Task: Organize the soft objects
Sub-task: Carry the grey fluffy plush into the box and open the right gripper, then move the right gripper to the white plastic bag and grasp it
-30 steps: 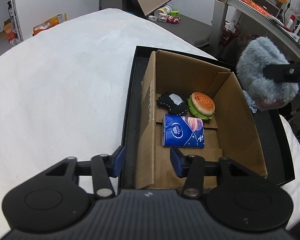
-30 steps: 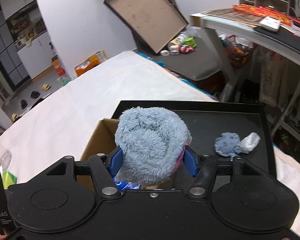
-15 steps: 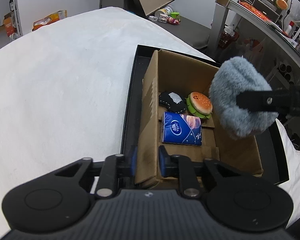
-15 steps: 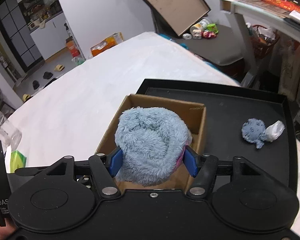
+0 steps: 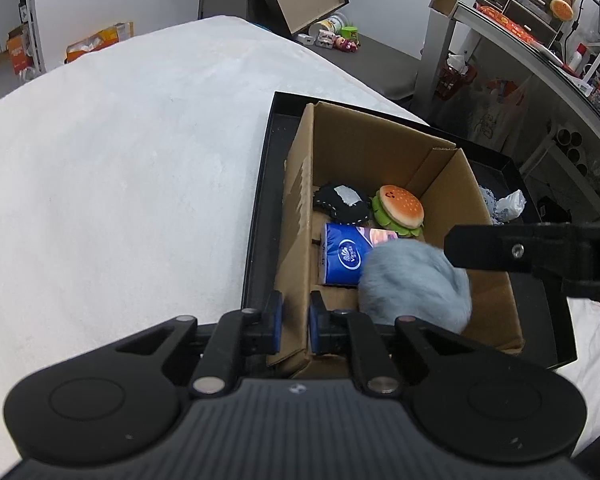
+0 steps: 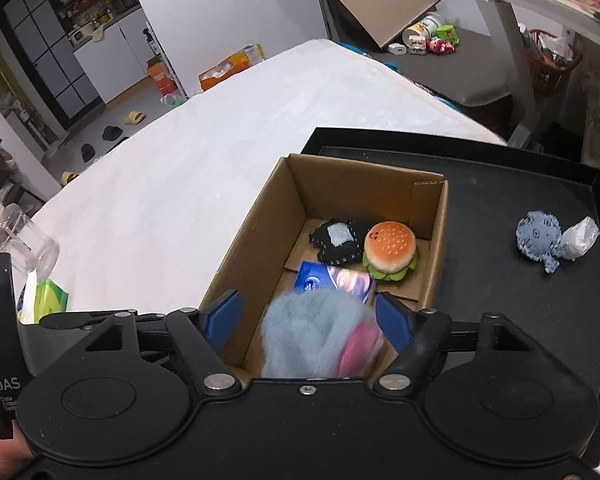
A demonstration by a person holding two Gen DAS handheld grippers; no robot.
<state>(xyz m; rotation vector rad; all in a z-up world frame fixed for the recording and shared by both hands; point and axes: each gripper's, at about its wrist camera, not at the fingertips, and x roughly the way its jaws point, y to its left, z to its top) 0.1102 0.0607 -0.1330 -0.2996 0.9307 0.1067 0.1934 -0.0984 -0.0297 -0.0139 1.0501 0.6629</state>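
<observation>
A cardboard box (image 5: 380,148) (image 6: 352,176) stands in a black tray (image 6: 500,184). In it lie a burger plush (image 5: 400,210) (image 6: 390,250), a black pouch (image 5: 340,202) (image 6: 336,240) and a blue tissue pack (image 5: 346,258) (image 6: 328,278). My left gripper (image 5: 294,326) is shut on the box's near left wall. My right gripper (image 6: 306,320) is open above the box; the fluffy blue-grey plush (image 5: 416,284) (image 6: 312,328), blurred, is loose between its fingers inside the box. A small blue plush (image 6: 538,238) lies on the tray.
A crumpled white wrapper (image 6: 580,238) lies beside the small blue plush. A white cloth-covered table (image 5: 120,160) spreads to the left. A clear bottle (image 6: 24,240) and a green pack (image 6: 48,300) sit at the far left. A desk (image 5: 520,36) stands behind.
My right gripper came over the box and opened; the fluffy plush dropped from its fingers into the box. My left gripper closed on the box wall.
</observation>
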